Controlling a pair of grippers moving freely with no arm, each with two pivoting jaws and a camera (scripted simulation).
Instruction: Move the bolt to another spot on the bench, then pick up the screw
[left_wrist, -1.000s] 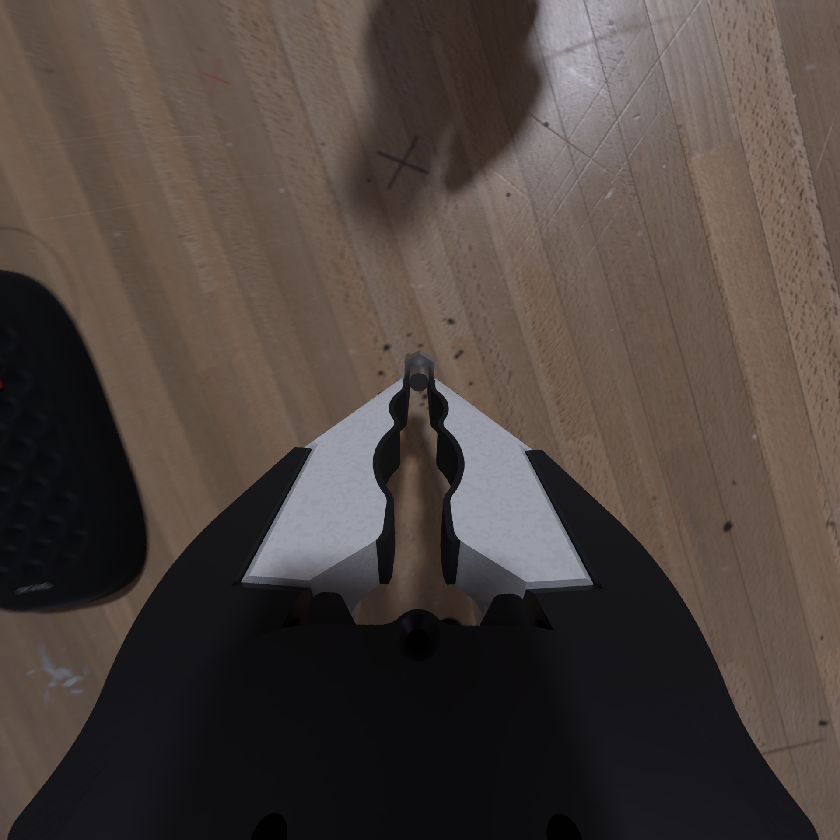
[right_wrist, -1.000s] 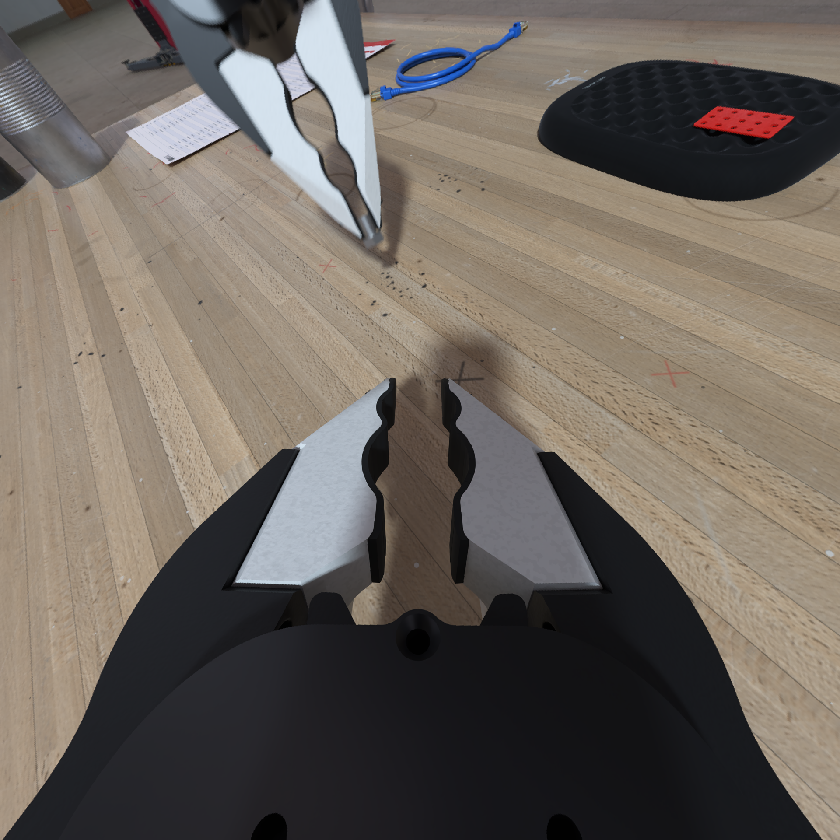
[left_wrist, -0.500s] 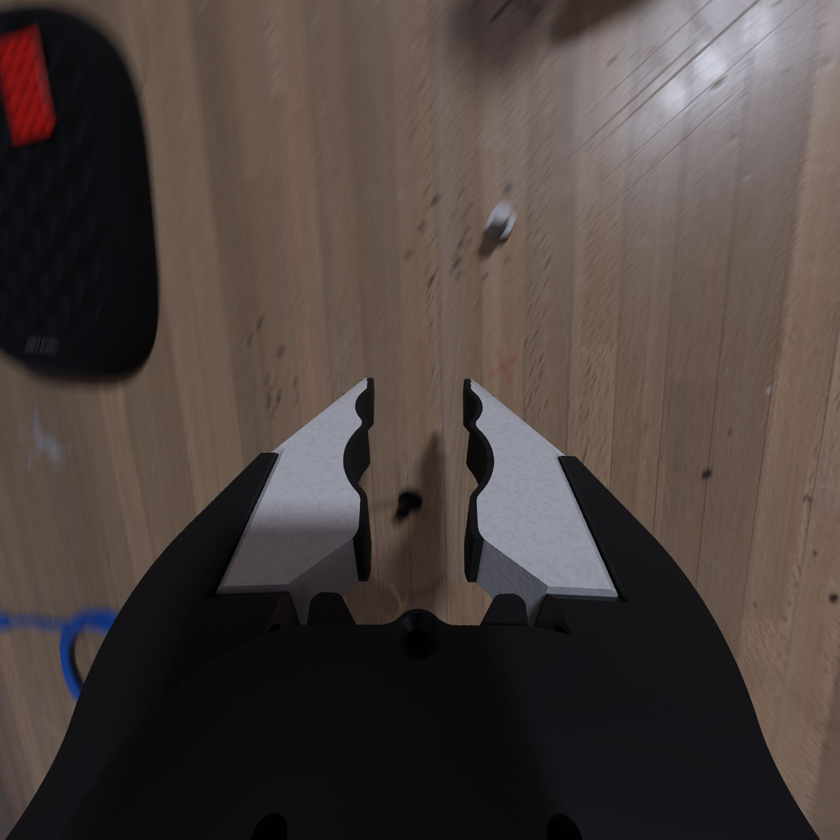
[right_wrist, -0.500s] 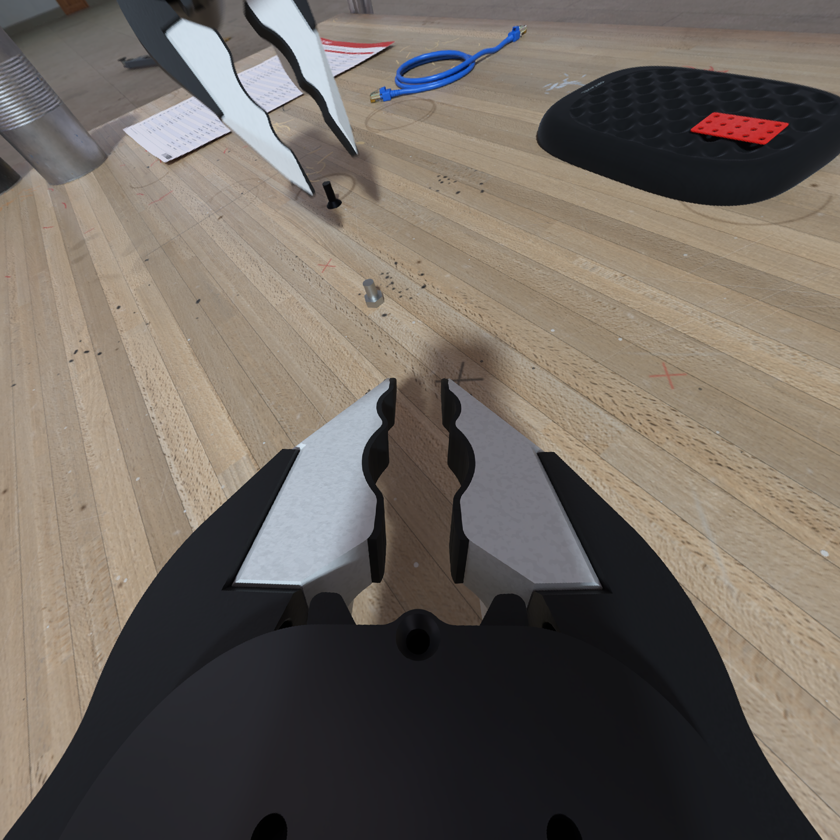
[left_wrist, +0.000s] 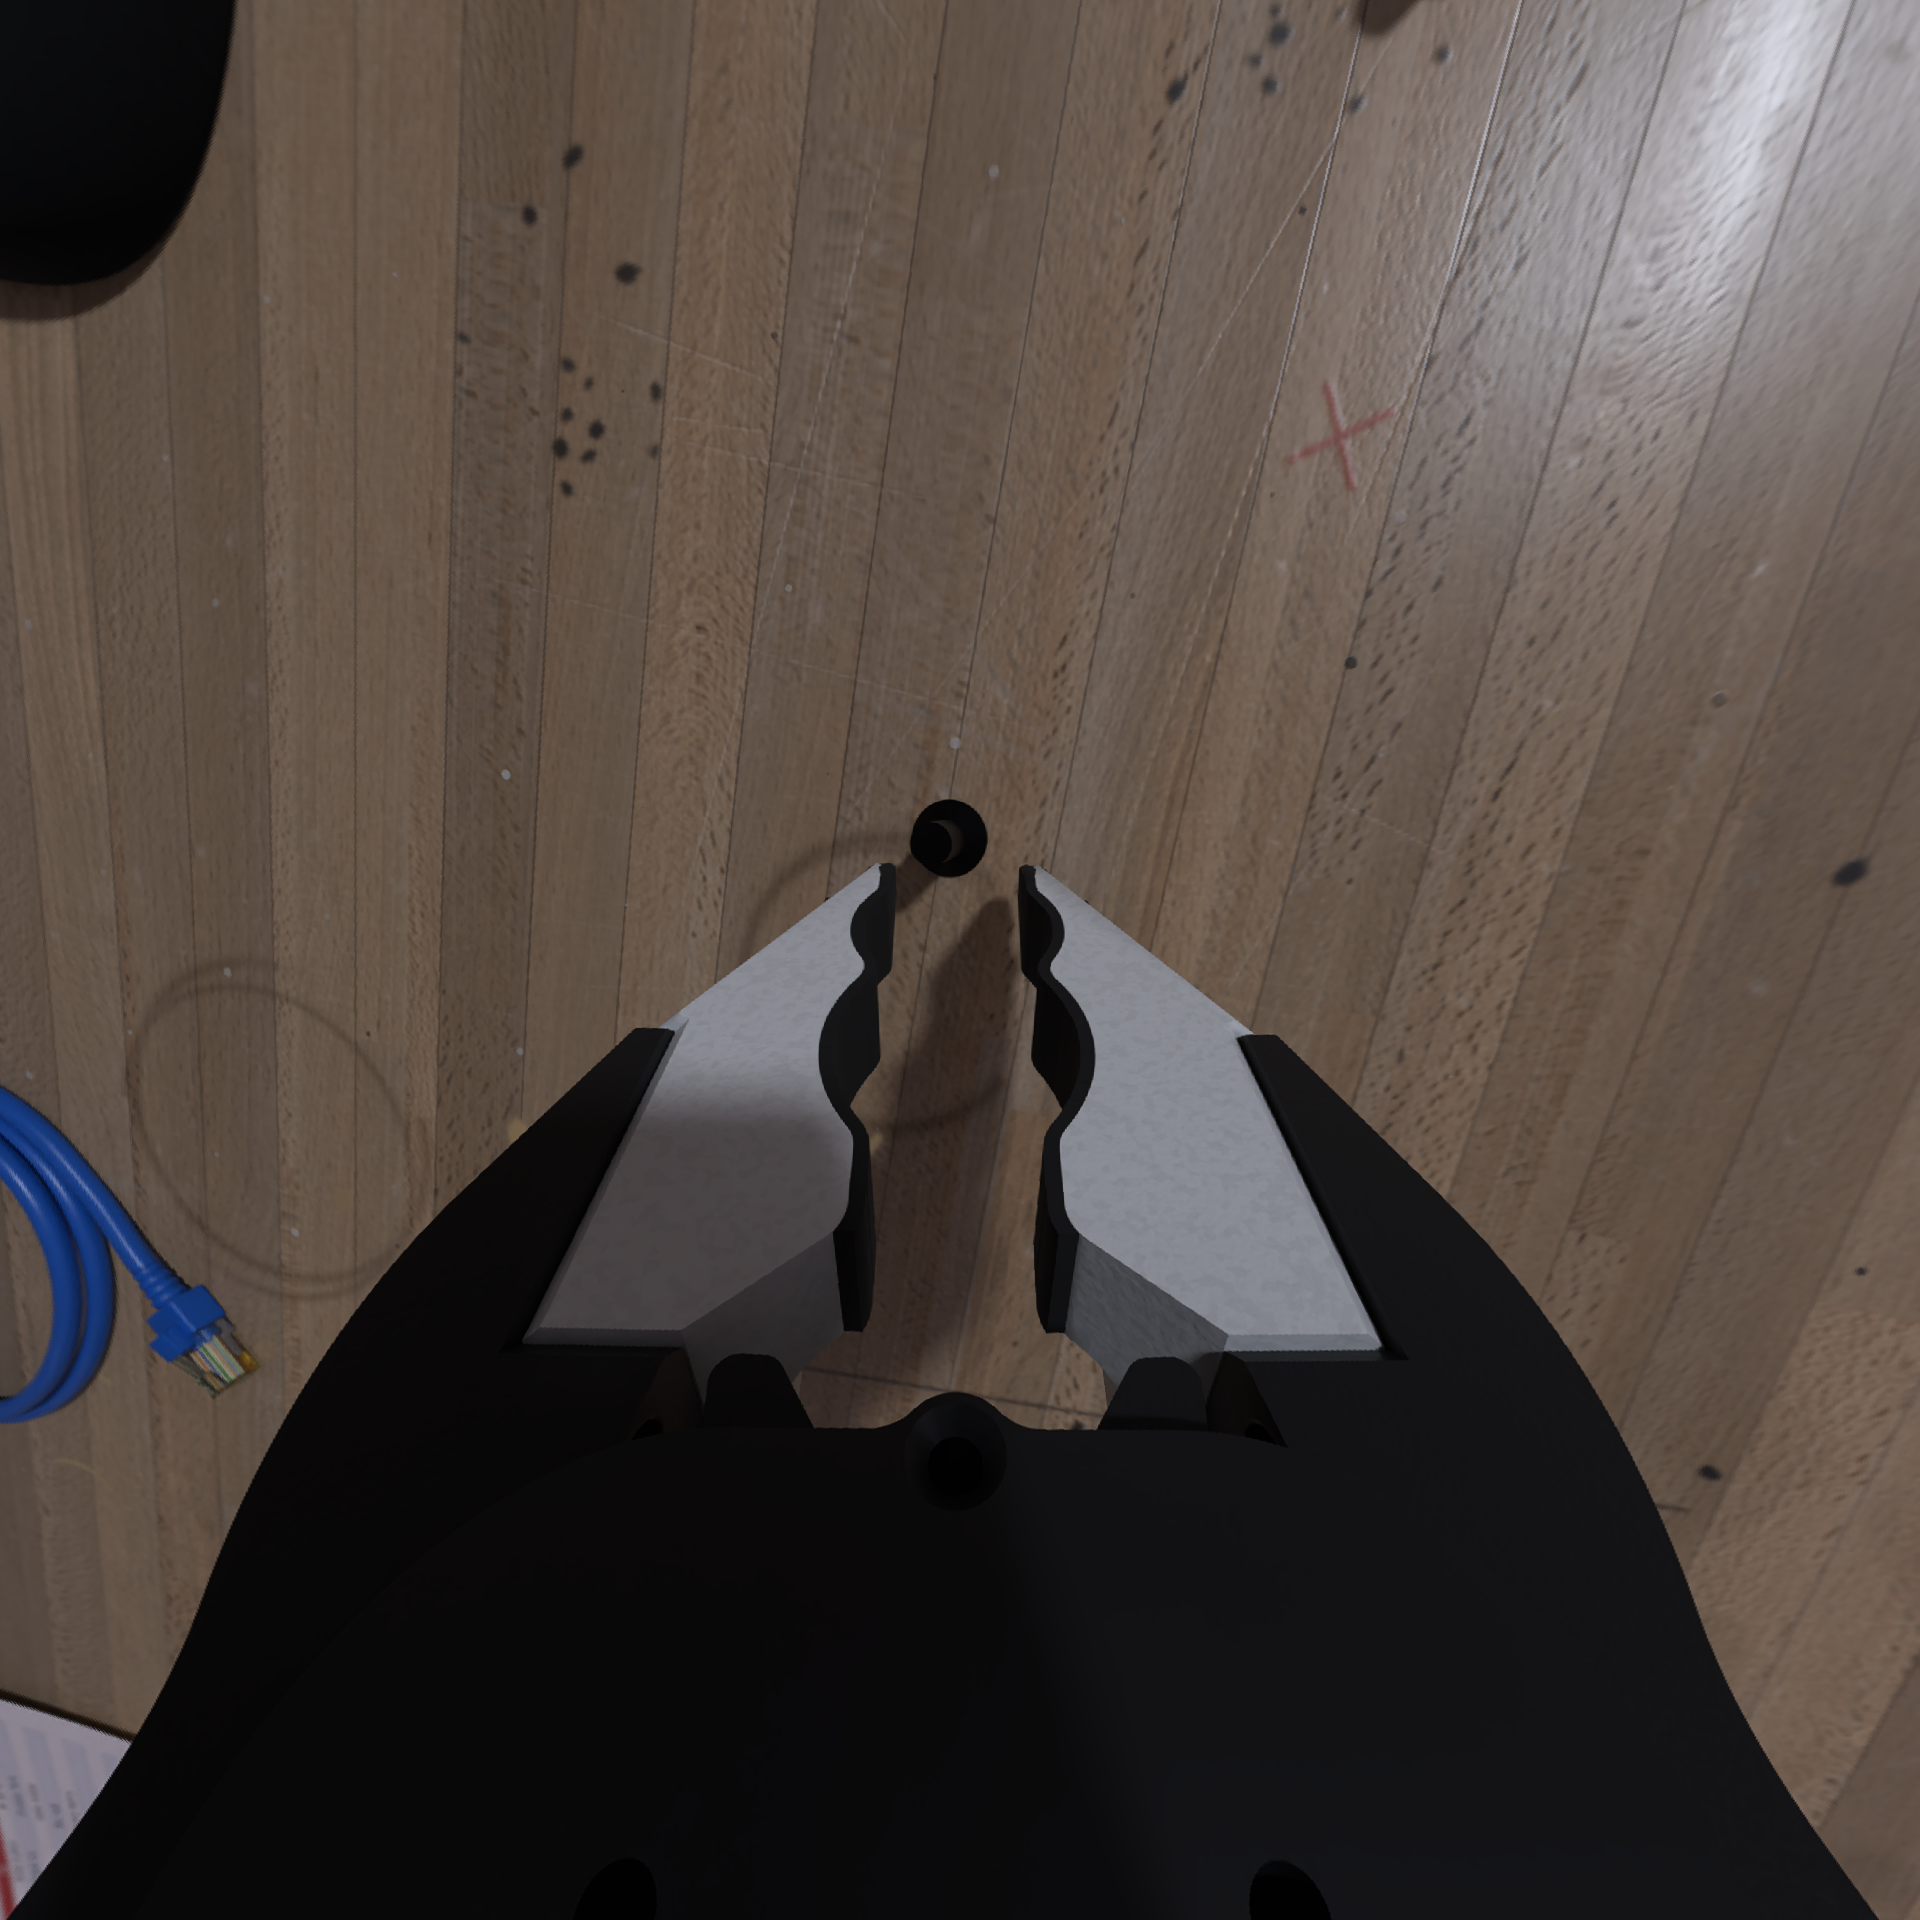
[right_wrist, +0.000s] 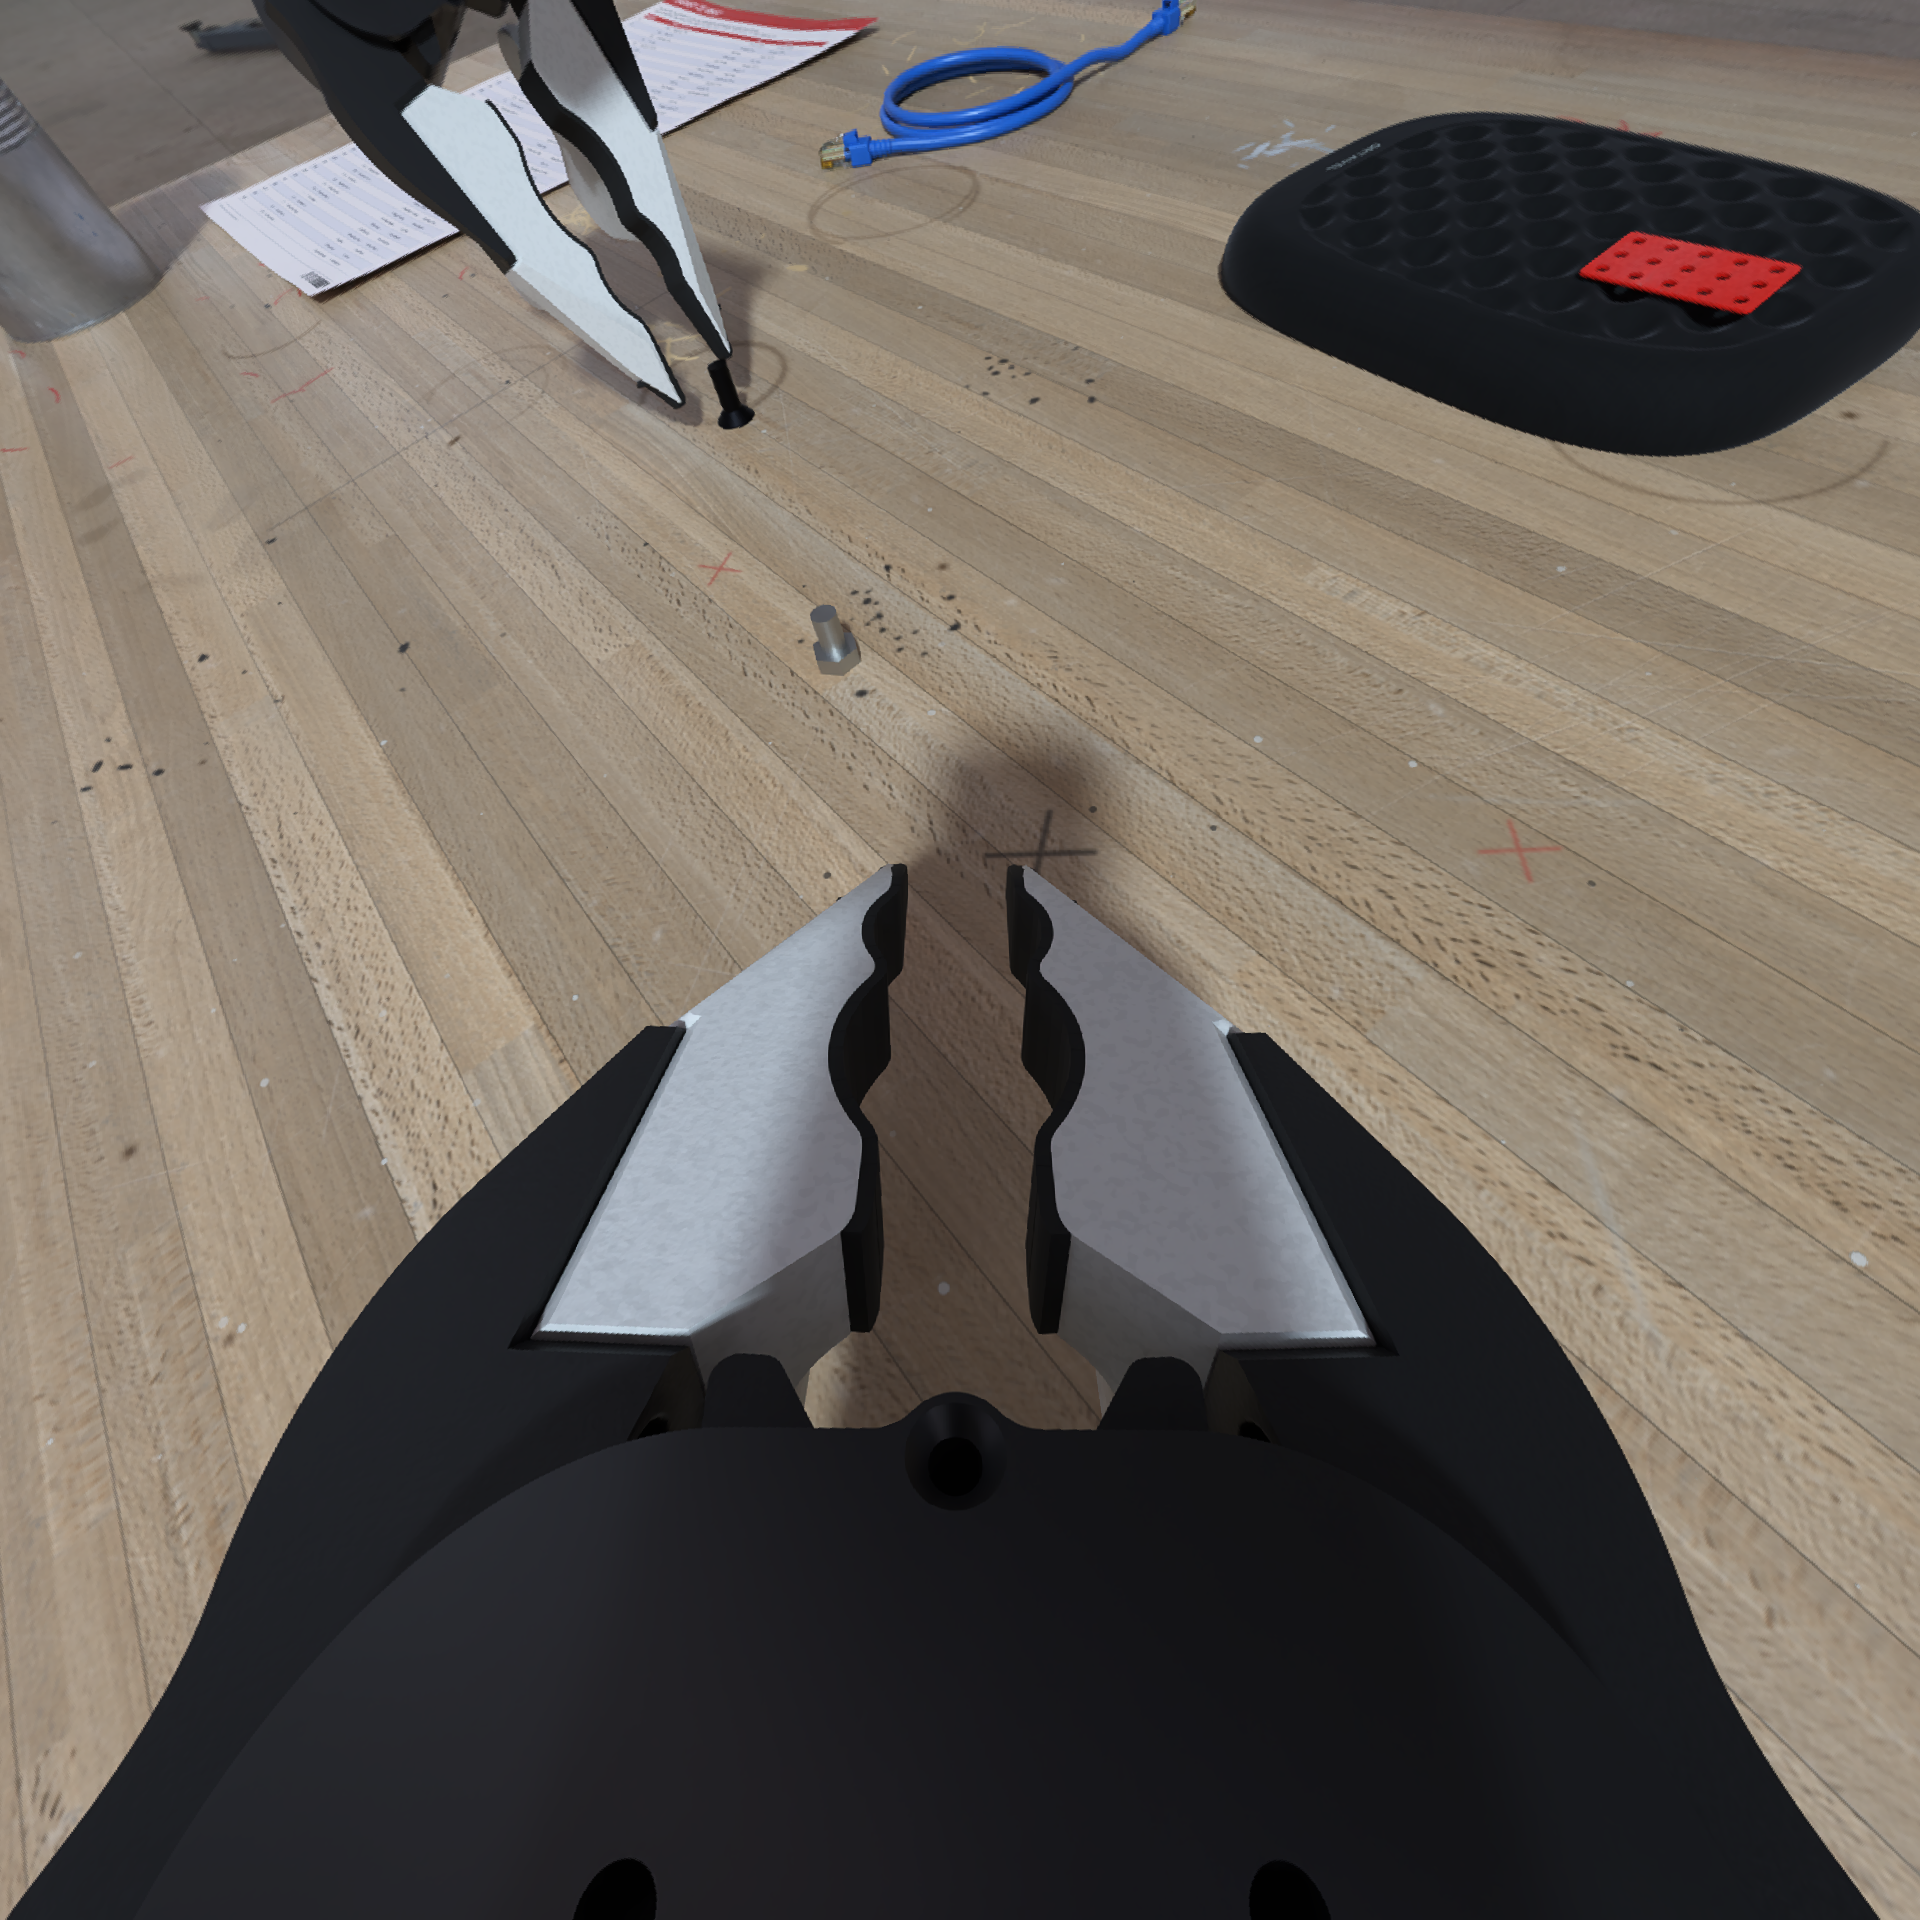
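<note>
Nearest in the right wrist view, the right gripper (right_wrist: 956, 883) fills the lower frame, its jaws parted and empty above the wooden bench (right_wrist: 416, 935). Just past its tips, slightly left of centre, the grey bolt (right_wrist: 831, 642) stands on its head, shank up, beside some dark specks. Farther, at upper left, the left gripper (right_wrist: 698, 379) slants down with its jaws apart, the tips reaching the black screw (right_wrist: 729, 395), which stands head-down on the wood; whether they touch it I cannot tell. Seen from the left wrist view, the screw (left_wrist: 947, 840) sits just beyond the gap between the open tips (left_wrist: 954, 883), at frame centre. At upper right lies a black mat (right_wrist: 1455, 270) bearing a red plate (right_wrist: 1688, 272). Along the top edge are a blue cable (right_wrist: 977, 99) and a paper sheet (right_wrist: 343, 218), with a grey pipe (right_wrist: 52, 239) at far left.
</note>
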